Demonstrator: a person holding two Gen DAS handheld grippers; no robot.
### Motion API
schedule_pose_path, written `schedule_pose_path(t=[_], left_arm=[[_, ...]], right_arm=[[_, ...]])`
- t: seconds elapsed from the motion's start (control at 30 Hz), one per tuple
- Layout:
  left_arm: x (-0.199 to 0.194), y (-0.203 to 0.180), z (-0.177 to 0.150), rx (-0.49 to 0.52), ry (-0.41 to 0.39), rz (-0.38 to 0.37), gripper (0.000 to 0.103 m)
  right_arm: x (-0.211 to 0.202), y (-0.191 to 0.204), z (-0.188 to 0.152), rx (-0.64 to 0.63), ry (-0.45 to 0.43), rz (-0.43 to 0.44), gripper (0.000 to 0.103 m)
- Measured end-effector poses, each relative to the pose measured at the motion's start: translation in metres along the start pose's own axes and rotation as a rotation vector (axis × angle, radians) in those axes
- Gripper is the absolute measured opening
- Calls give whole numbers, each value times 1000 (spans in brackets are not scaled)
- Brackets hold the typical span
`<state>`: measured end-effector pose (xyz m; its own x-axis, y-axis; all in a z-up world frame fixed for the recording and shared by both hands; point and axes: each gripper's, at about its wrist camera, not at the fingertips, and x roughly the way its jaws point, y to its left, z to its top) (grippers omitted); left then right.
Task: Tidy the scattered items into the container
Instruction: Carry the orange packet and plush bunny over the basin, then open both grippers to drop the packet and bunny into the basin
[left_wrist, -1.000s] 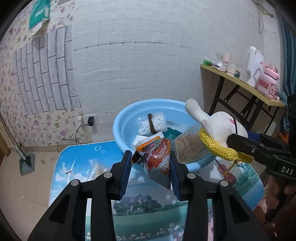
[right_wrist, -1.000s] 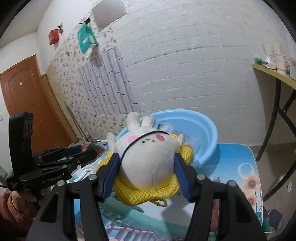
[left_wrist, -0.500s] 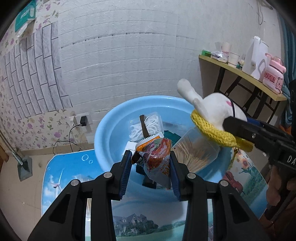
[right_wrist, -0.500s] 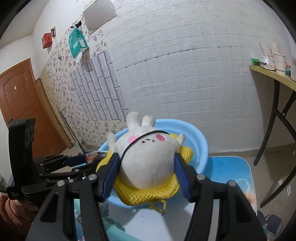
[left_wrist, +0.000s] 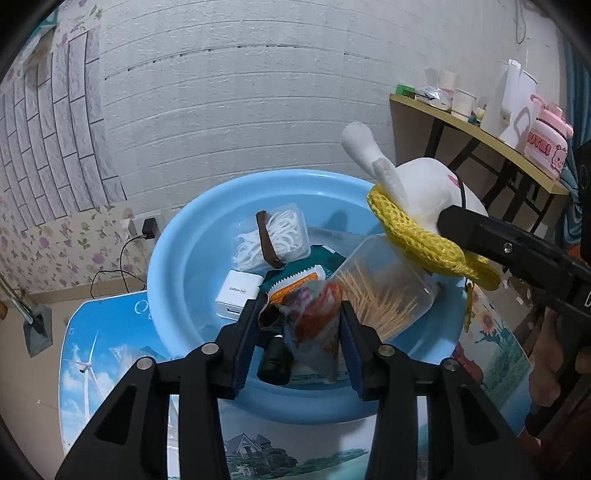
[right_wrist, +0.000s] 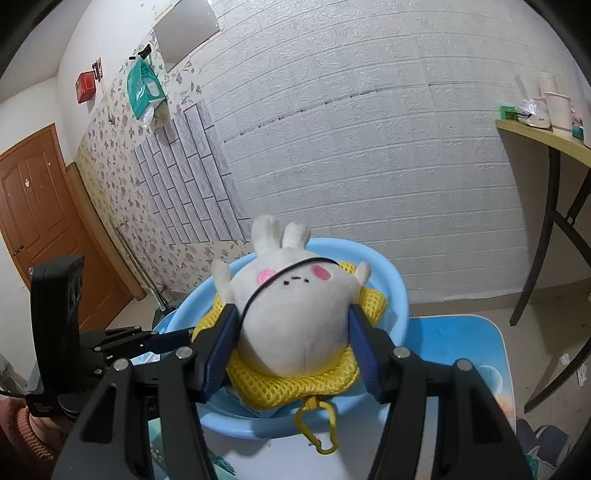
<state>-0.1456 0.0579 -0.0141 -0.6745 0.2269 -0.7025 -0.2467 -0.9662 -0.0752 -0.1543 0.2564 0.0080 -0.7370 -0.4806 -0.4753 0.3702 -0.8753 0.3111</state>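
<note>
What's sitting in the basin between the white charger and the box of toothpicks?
In the left wrist view, the snack packet held by the left gripper hangs between the white charger and the toothpick box, over the blue basin.

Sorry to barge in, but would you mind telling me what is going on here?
A person is tidying loose items into a blue basin on a small table, with a gripper in each hand. The left gripper holds a snack packet over the basin's near side. The right gripper grips a plush rabbit in a yellow mesh bag above the basin. A white charger, a cable pack and a toothpick box already lie in the basin.
</note>
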Motion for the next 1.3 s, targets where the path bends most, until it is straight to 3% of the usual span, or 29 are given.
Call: schedule_pose_path(t=[0.27, 0.47, 0.83, 1.03, 1.17, 1.3], left_arm=[[-18, 2, -2, -5, -36, -17, 55], [-33, 9, -5, -18, -65, -13, 55], [-59, 55, -25, -100, -101, 22, 55], [-68, 88, -42, -158, -101, 60, 56], [-71, 111, -58, -199, -91, 82, 66], [-70, 131, -76, -235, -73, 104, 67]], right_arm=[[-3, 9, 0, -23, 3, -21, 59], [-10, 23, 6, -46, -16, -25, 59], [5, 72, 16, -140, -21, -12, 58], [37, 92, 12, -165, 55, -31, 65], [42, 98, 8, -174, 69, -82, 68], [40, 103, 7, -179, 65, -89, 69]])
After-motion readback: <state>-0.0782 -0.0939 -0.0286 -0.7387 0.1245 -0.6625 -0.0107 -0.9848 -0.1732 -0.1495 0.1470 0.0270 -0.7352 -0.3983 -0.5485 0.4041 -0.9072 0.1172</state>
